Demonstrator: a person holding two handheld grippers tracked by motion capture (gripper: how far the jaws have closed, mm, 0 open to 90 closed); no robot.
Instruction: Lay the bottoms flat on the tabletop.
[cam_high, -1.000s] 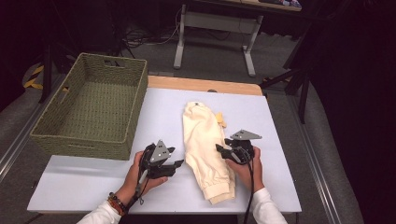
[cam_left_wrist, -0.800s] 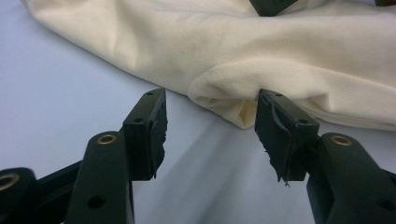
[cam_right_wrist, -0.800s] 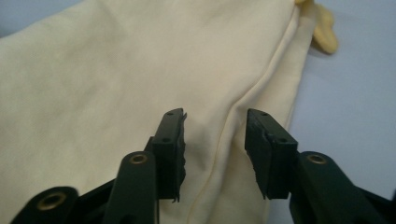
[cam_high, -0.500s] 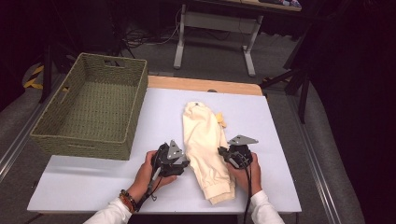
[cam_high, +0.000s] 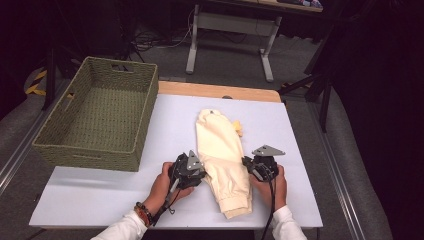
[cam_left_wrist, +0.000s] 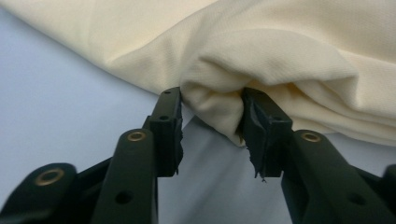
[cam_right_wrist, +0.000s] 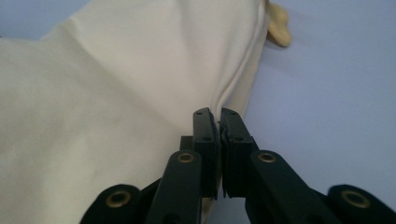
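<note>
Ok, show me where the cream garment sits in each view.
High view: garment at table centre, between both hand-held grippers.
Left gripper view: across the top, a fold bunched between the jaws.
Right gripper view: left and centre.
Shared landmark: white table.

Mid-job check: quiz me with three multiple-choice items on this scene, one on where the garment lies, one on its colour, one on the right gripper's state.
1. Where does the garment lie?
A. in the basket
B. on the table between the two grippers
C. on the floor

2. What colour is the garment?
A. cream
B. red
C. dark blue

3. How do the right gripper jaws stand?
A. wide open
B. shut on the garment's edge
C. shut on the basket rim

Answers: 1 B, the high view shows it on the white table, beside the woven basket. 2 A, the cloth is pale cream. 3 B, the right gripper view shows the jaws pinched together on the fabric's edge.
</note>
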